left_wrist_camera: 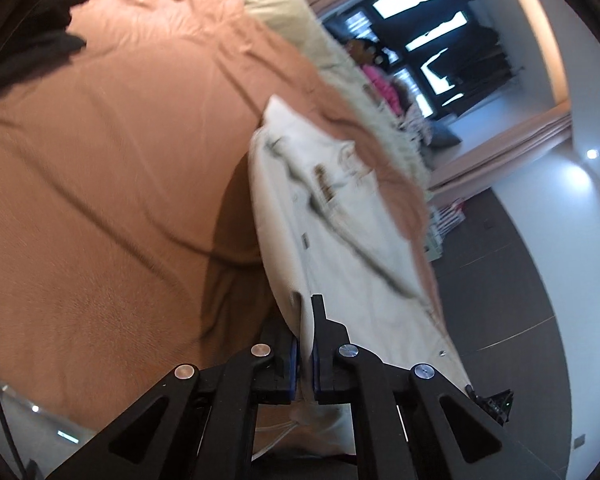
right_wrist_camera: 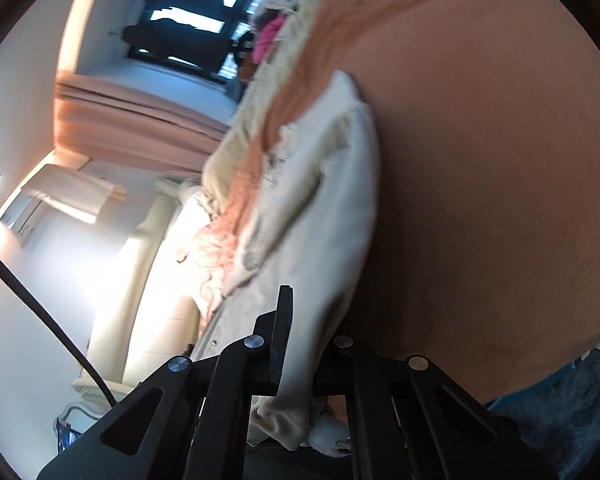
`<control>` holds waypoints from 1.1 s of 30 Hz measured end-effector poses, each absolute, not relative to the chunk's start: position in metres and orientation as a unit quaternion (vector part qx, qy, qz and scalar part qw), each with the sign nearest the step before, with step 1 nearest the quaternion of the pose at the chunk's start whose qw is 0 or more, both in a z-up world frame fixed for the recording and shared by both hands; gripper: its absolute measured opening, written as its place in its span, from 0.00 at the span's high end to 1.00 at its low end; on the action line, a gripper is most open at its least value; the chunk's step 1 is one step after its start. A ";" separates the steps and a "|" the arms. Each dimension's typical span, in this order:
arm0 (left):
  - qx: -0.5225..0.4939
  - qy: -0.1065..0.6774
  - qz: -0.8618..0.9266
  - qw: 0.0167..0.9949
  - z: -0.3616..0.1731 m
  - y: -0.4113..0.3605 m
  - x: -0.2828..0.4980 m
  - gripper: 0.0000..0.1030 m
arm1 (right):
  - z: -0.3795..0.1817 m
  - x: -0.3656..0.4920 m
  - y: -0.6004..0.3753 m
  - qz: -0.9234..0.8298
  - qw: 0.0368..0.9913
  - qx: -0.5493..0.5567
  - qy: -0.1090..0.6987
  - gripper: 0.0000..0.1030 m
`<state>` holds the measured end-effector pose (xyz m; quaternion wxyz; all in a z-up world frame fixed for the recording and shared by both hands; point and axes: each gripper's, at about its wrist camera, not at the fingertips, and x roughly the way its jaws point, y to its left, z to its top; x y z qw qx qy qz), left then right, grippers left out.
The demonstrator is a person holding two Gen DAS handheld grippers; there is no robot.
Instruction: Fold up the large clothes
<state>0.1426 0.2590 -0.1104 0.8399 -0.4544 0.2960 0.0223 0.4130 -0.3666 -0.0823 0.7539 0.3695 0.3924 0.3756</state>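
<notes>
A cream garment [left_wrist_camera: 340, 220] with buttons and a dark print lies along the edge of an orange bed cover [left_wrist_camera: 120, 160]. My left gripper [left_wrist_camera: 306, 320] is shut on a fold of its cloth, which runs between the blue pads and hangs below them. In the right wrist view the same cream garment [right_wrist_camera: 332, 200] lies beside the orange cover [right_wrist_camera: 500, 160]. My right gripper [right_wrist_camera: 308, 320] is shut on a bunched edge of it. The cloth hides the right finger's tip.
A black garment [left_wrist_camera: 40, 40] lies on the cover's far corner, and a beige blanket [left_wrist_camera: 300, 20] is heaped behind. A person in pink [left_wrist_camera: 380, 80] stands by the dark window. Dark floor [left_wrist_camera: 520, 280] borders the bed. A black cable [right_wrist_camera: 40, 300] crosses the left side; blue denim [right_wrist_camera: 560, 400] shows at the lower right.
</notes>
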 end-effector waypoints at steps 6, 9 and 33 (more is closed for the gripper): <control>-0.443 0.266 0.017 0.856 -0.054 0.248 0.102 0.97 | -0.041 0.376 -0.375 0.406 0.762 0.362 0.351 0.98; -0.429 0.251 0.014 0.867 -0.028 0.239 0.075 0.97 | -0.027 0.359 -0.373 0.423 0.765 0.355 0.333 0.98; -0.394 0.177 0.010 0.902 0.045 0.218 -0.002 0.97 | -0.011 0.310 -0.424 0.451 0.791 0.299 0.286 0.98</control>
